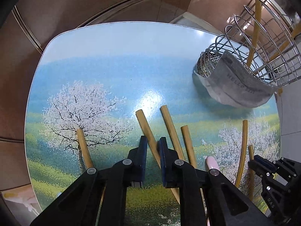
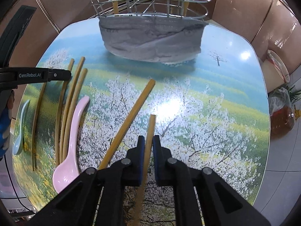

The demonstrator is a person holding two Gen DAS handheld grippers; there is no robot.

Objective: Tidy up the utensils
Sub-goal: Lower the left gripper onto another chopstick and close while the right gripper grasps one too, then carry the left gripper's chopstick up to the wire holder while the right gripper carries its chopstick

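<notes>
Your right gripper (image 2: 148, 145) is clamped on one slim wooden chopstick (image 2: 150, 130); your left gripper (image 1: 152, 146) is clamped on another wooden chopstick (image 1: 148, 131), both lying on the landscape-printed table (image 1: 112, 66). Lift straight: neighbouring sticks may drag. The cloth-wrapped wire utensil holder (image 2: 150, 9) beyond could tip.

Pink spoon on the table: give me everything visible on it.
The glossy pink soup spoon, ceramic or plastic by its look, lies flat on the landscape-printed tabletop, bowl up and nearest the right wrist camera, curved handle pointing toward the wire utensil rack. It lies against a bundle of bamboo chopsticks. No gripper touches it.
</notes>
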